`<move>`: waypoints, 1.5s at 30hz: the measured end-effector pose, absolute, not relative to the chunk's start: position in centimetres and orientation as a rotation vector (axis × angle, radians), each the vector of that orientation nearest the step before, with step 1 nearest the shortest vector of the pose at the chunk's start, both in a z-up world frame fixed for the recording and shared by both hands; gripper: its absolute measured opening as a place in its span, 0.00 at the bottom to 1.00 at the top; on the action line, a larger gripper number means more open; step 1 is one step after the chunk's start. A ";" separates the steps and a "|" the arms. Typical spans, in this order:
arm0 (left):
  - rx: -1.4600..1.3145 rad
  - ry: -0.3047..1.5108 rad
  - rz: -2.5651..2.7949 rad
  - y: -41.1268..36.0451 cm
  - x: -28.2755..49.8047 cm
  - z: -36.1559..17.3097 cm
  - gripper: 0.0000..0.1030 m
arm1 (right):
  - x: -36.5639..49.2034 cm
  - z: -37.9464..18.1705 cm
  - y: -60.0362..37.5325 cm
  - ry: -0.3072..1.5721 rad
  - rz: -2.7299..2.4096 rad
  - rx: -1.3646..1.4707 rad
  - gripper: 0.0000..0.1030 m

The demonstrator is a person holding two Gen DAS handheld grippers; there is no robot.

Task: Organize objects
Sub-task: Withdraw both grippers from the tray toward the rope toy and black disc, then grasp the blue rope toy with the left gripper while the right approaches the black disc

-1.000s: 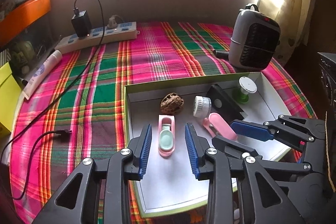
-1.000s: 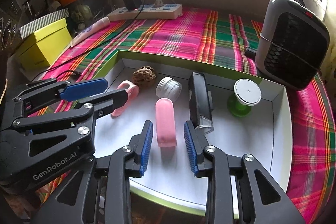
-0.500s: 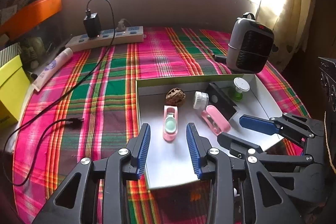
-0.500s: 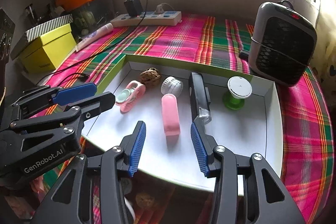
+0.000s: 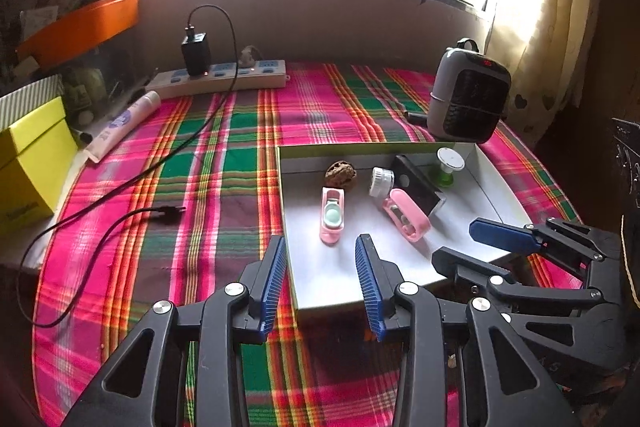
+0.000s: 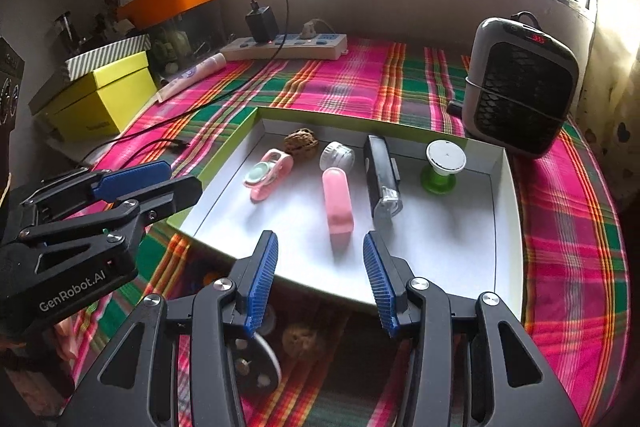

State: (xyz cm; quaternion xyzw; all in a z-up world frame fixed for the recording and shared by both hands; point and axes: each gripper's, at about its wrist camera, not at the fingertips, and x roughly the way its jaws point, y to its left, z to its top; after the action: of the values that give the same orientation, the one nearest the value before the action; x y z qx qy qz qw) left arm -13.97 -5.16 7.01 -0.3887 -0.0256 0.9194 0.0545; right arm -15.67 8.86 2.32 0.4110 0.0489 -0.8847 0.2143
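Left jaws: your left gripper (image 5: pixel 320 279) stands part open with nothing between the blue pads, hanging over the near left corner of the shallow white tray with the green rim (image 5: pixel 500 211).
Right jaws: your right gripper (image 6: pixel 318 277) is spread a little wider, also empty, above the tray's near edge.
Task's things: all lie inside the tray: a pink clip with a mint disc (image 6: pixel 266 175), a brown wrinkled walnut shell (image 6: pixel 301 142), a small white ribbed cap (image 6: pixel 338 155), a pink oblong case (image 6: pixel 338 207), a black flat device with a clear end (image 6: pixel 382 179) and a green spool with a white top (image 6: pixel 442 167).
Judgement: the sorting looks close to done.
Step in hand: keep both jaws clear of the rim; if you tidy further, come straight down on one piece so its neighbours stay put.
Surroundings: the tray sits on a bench under a pink and green plaid cloth (image 6: pixel 360 83); a grey heater (image 6: pixel 520 87) stands just beyond it.
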 end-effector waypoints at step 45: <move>-1.276 -0.159 2.641 -4.9 -10.9 2.0 0.43 | -8.0 0.7 11.3 0.068 -2.461 1.111 0.44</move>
State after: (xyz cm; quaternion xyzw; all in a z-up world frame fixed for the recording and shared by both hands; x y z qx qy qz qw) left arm -10.91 -4.93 2.00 -0.4321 -0.0538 0.8944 0.1021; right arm -7.96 11.31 0.71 0.4012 0.0246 -0.8892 0.2185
